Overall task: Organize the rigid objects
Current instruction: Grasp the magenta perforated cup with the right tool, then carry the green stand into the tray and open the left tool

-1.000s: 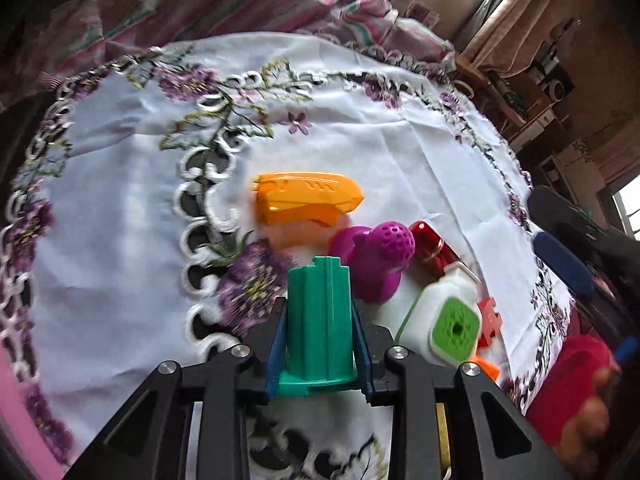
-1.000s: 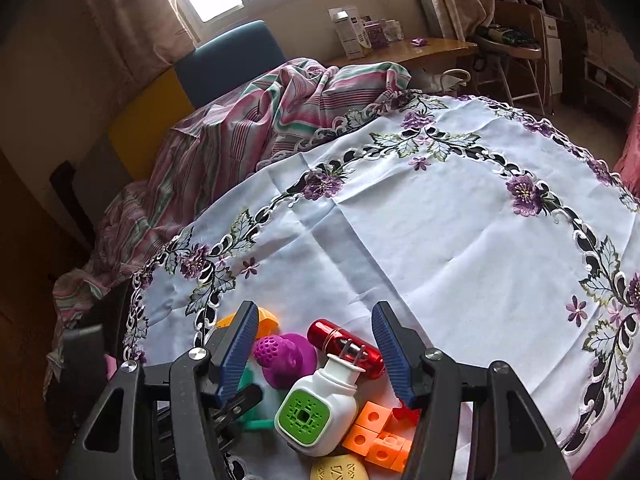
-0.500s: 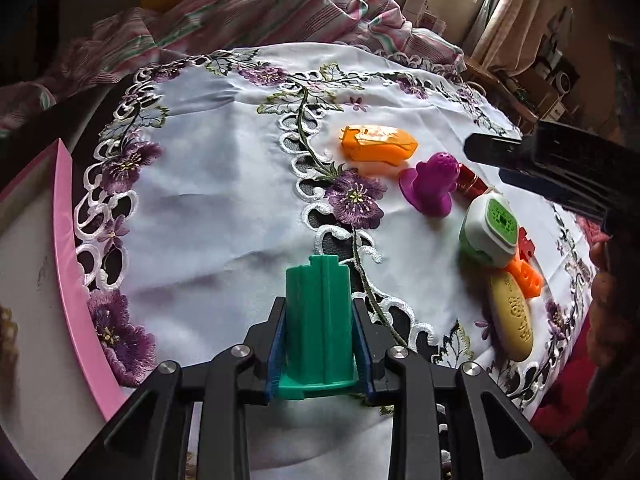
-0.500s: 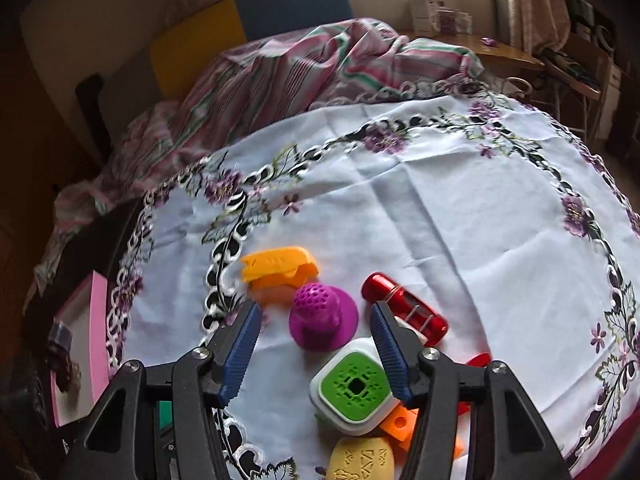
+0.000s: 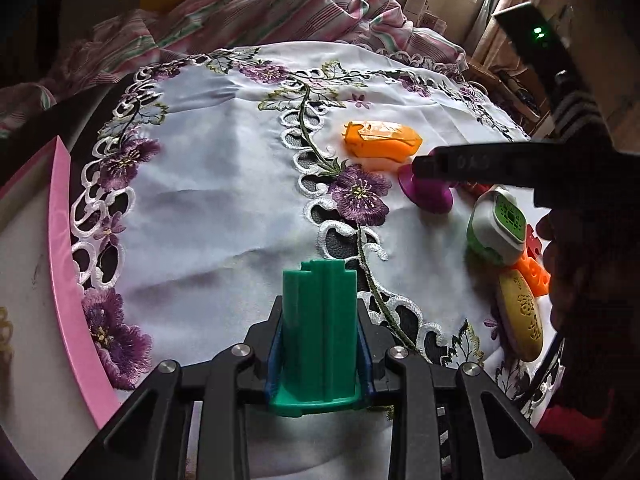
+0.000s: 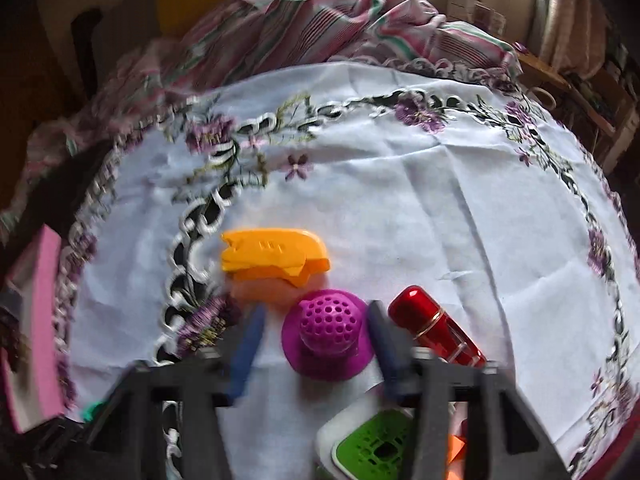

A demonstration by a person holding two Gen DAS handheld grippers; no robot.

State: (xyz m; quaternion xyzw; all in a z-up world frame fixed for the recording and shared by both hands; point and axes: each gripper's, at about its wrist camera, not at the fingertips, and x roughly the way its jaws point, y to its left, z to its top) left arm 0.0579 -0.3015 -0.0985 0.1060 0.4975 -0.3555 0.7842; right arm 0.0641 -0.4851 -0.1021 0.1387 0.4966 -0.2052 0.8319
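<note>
Both tongs tilted steeply down over the desk; left loaded, right closing.

Left tongs [image 5: 320, 344] clamp an upright green block [image 5: 320, 320] above the embroidered tablecloth [image 5: 224, 208], near a pink tray [image 5: 64, 264] at the desk edge. Right tongs [image 6: 316, 340] straddle a purple perforated knob [image 6: 326, 332], jaws closing; the blur makes contact hard to judge, the pads seemingly just clear. Orange toy [image 6: 272, 256] just beyond the knob, red tube [image 6: 436, 328] beside it, green-and-white box [image 6: 368, 444] nearer the camera.
</note>
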